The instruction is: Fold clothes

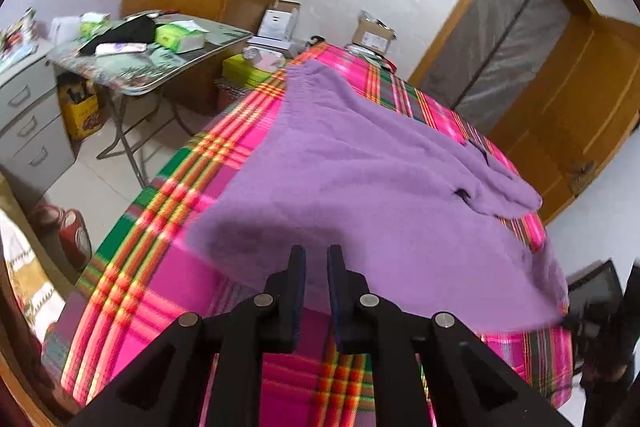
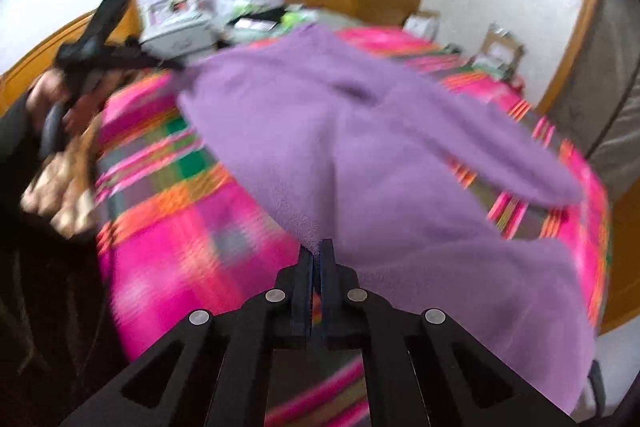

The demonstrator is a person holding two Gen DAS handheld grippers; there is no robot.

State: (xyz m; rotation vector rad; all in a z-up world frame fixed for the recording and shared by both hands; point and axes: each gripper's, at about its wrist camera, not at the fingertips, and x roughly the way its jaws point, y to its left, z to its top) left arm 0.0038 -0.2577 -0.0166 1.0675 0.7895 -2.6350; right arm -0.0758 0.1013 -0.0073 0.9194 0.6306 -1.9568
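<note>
A purple fleece garment lies spread over a bed covered with pink plaid cloth. My left gripper is at the garment's near edge, with purple fabric between its narrowly parted fingers. In the right wrist view the left gripper has a stretched corner of the garment pinched at its tip. My right gripper is shut on the garment's near edge, with the fabric running up from its tips. In the left wrist view the right gripper sits at the garment's far right corner.
A folding table with tissue packs stands left of the bed, and a grey drawer cabinet stands beside it. Cardboard boxes sit by the far wall. A wooden door is on the right. A person's hand holds the left gripper.
</note>
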